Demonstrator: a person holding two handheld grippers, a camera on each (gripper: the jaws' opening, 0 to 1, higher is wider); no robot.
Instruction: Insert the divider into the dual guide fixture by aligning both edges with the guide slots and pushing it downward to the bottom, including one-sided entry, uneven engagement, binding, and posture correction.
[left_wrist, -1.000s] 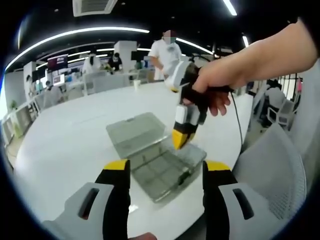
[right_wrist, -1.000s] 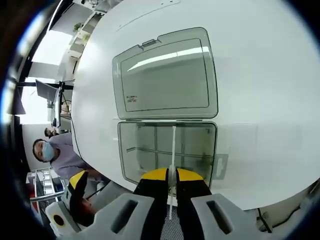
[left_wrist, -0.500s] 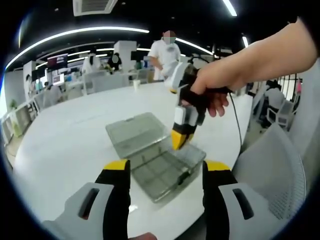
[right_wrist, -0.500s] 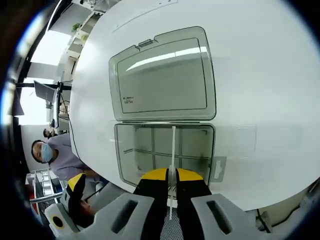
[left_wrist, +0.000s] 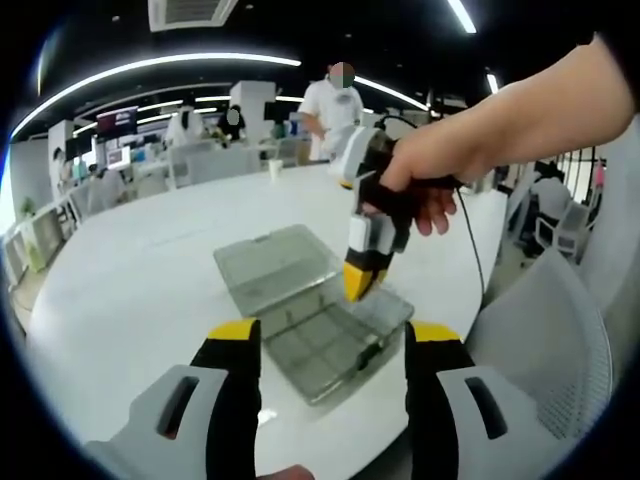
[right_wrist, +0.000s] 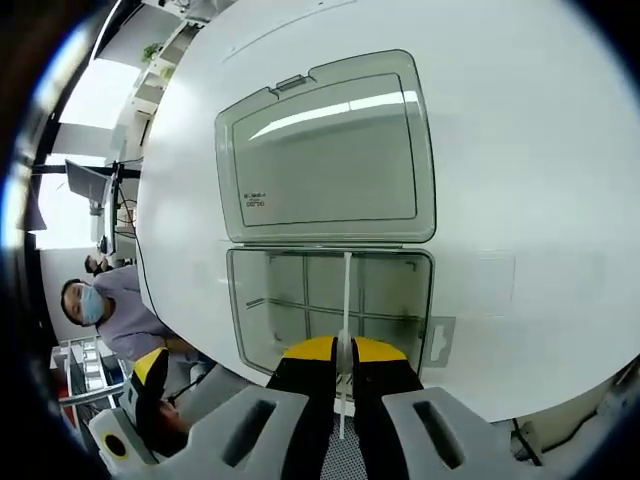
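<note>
Your right gripper view looks almost straight down on the clear plastic box (right_wrist: 332, 300) lying on the white table (right_wrist: 520, 150), and it gives you what the other view cannot: the thin pale divider (right_wrist: 346, 300) seen edge-on, running as a narrow line from between your jaws toward 12 o'clock across the tray to the hinge. The right gripper (right_wrist: 343, 352) is clamped on that divider, the yellow-tipped jaws pressed together with only the strip between them. The open lid (right_wrist: 325, 150) lies flat beyond the tray at 12 o'clock, catching a bright streak of ceiling light, and inside the tray you can make out fixed ribs crossing at right angles; whether the divider's ends sit in the guide slots is too fine to tell. At 8 o'clock in this view the left gripper (right_wrist: 150, 375) shows off the table edge, near a seated person. Your left gripper view gives the side picture: the box (left_wrist: 315, 300) sits mid-table toward the near edge, and your hand (left_wrist: 425, 170) holds the right gripper (left_wrist: 357, 280) pointing steeply down at the tray, arm coming in from 2 o'clock. The divider itself is too thin to pick out here. Your left gripper (left_wrist: 333, 345) hangs back from the box with its jaws spread wide, holding nothing.
</note>
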